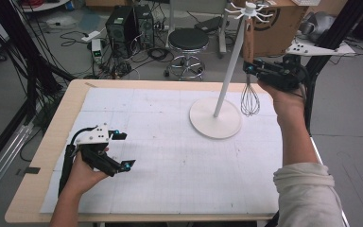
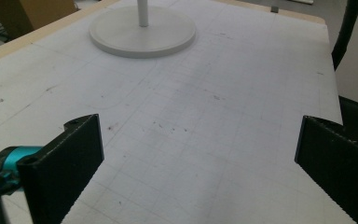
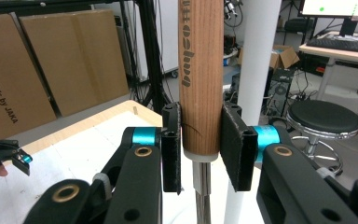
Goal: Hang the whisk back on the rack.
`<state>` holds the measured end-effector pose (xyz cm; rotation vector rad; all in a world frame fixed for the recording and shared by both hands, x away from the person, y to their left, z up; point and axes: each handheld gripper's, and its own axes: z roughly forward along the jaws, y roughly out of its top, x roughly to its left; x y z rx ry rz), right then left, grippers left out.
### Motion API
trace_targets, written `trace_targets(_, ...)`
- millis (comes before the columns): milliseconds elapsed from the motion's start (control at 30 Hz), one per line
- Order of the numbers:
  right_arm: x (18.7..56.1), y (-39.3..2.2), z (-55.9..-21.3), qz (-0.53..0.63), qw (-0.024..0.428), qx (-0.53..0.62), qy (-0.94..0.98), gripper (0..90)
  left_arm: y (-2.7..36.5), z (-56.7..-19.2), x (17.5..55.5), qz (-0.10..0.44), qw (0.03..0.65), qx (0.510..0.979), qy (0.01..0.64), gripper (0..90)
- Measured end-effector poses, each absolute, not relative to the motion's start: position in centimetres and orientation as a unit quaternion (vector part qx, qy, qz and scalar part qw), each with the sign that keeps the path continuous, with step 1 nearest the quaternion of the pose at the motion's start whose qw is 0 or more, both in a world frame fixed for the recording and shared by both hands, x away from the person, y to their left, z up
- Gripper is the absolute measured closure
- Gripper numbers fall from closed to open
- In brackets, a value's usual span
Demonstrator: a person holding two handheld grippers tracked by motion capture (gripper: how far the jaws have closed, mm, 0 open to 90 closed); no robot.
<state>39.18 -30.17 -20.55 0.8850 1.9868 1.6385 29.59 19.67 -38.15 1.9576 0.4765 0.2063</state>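
A whisk with a wooden handle (image 1: pixel 248 40) and a wire head (image 1: pixel 249 99) hangs upright beside the pole of a white stand (image 1: pixel 230 61), its top close under the stand's hooks (image 1: pixel 249 9). My right gripper (image 1: pixel 249 68) is shut on the lower end of the handle. In the right gripper view both pads press the whisk handle (image 3: pixel 200 70) from either side, with the white pole (image 3: pixel 256 70) just behind it. My left gripper (image 1: pixel 124 150) rests low over the mat at the front left, open, with nothing between its jaws (image 2: pixel 200 158). The stand's round base (image 2: pixel 142 32) lies ahead of it.
A white gridded mat (image 1: pixel 170 156) covers the wooden table (image 1: pixel 38 179). Behind the table stand a black stool (image 1: pixel 188 40), computer towers (image 1: pixel 123 23) with loose cables, and a cardboard box (image 1: pixel 274 28). Black frame posts (image 1: pixel 23 52) rise at the left.
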Motion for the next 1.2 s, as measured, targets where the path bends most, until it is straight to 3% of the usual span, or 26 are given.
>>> trace_targets(533, 40.2, -29.8, -21.0, 0.578, 0.208, 0.342, 0.711, 69.3, 19.7, -38.4, 29.6, 0.087, 0.525, 0.822, 0.200, 1.6)
trace_targets(633, 40.2, -29.8, -21.1, 0.570, 0.217, 0.359, 0.706, 54.5, 19.7, -38.4, 29.6, 0.087, 0.527, 0.821, 0.201, 1.6)
trace_targets(733, 40.0, -30.0, -21.2, 0.566, 0.224, 0.366, 0.704, 48.3, 19.7, -38.3, 29.5, 0.087, 0.528, 0.821, 0.200, 1.6)
trace_targets(1200, 37.5, -29.7, -22.2, 0.554, 0.235, 0.315, 0.734, 33.3, 19.6, -38.3, 29.5, 0.083, 0.529, 0.821, 0.197, 1.6)
